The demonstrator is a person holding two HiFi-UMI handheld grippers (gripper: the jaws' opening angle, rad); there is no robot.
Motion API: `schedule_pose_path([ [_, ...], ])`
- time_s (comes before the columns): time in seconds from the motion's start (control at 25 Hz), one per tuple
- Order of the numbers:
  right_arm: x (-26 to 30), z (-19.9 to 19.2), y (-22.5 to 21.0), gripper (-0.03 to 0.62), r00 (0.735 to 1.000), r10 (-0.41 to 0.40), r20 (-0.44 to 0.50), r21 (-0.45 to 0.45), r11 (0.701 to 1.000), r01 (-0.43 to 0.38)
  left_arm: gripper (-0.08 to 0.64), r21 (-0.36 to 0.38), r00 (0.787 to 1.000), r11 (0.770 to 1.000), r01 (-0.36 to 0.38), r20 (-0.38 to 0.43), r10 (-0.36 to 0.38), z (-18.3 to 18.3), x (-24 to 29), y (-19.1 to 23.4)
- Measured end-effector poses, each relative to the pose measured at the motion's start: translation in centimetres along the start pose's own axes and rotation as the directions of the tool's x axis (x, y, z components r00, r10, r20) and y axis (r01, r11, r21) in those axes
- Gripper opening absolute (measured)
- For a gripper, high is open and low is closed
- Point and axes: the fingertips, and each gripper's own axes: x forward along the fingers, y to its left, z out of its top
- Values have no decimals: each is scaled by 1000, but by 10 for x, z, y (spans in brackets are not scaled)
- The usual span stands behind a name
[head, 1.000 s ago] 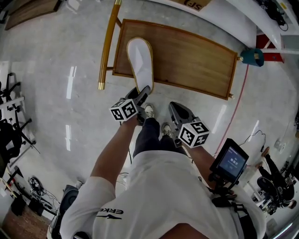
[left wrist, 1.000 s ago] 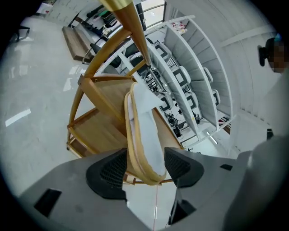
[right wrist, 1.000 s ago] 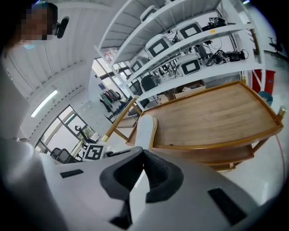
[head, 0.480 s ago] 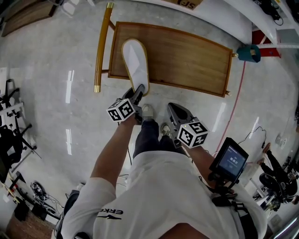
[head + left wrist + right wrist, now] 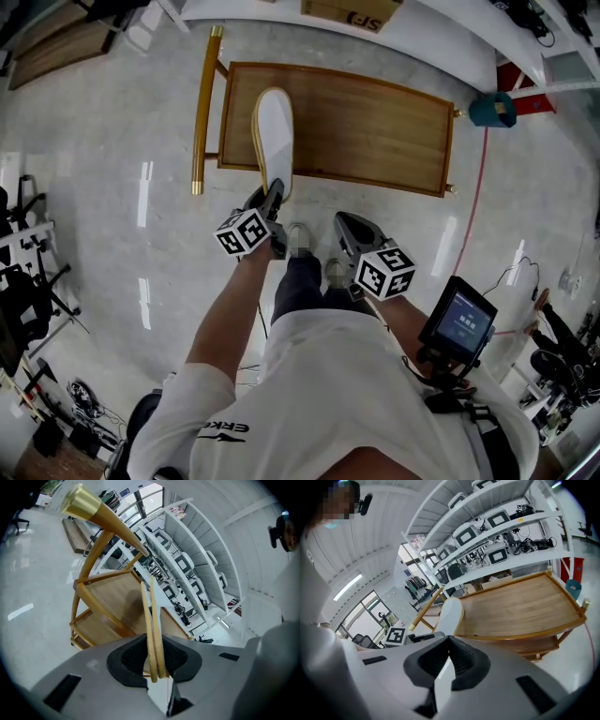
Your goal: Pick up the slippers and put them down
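White slippers (image 5: 275,131) with a tan rim lie lengthwise on the left part of a low wooden table (image 5: 375,131), heel end over its near edge. My left gripper (image 5: 274,192) has just been closing and is shut on that heel end. In the left gripper view, two thin tan slipper edges (image 5: 154,620) stand upright, pressed between the black pads (image 5: 129,658). My right gripper (image 5: 345,220) hangs to the right over the floor, apart from the table. Its jaws (image 5: 449,644) meet with nothing between them. The slippers (image 5: 451,613) show ahead to its left.
A gold-coloured post (image 5: 204,103) runs along the table's left side. A teal object (image 5: 492,110) and a red cable (image 5: 473,197) lie at the right. The person's shoes (image 5: 300,236) stand on the shiny floor. White shelves (image 5: 497,527) rise behind the table.
The left gripper's jaws have come together on the slippers' heel end, and the gripper has risen slightly. The slippers now lie straighter across the table. The right gripper has kept still.
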Motion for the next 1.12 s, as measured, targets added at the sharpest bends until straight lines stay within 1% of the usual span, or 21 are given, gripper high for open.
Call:
schedule_pose_path([
  [0.28, -21, 13, 6, -3, 999, 20, 45, -14, 1000, -19, 64, 39, 998, 998, 39, 39, -40, 11, -14, -39],
  [0.48, -39, 20, 11, -3, 995, 41, 88, -23, 999, -40, 64, 71, 995, 995, 65, 71, -70, 13, -38, -71],
  [0.84, -81, 23, 15, -3, 982, 81, 172, -25, 997, -77, 64, 101, 985, 991, 91, 134, -105, -3, -90, -127],
  [1.12, -129, 26, 25, -3, 962, 130, 240, -55, 991, -121, 64, 114, 973, 986, 122, 182, -141, -27, -125, -170],
])
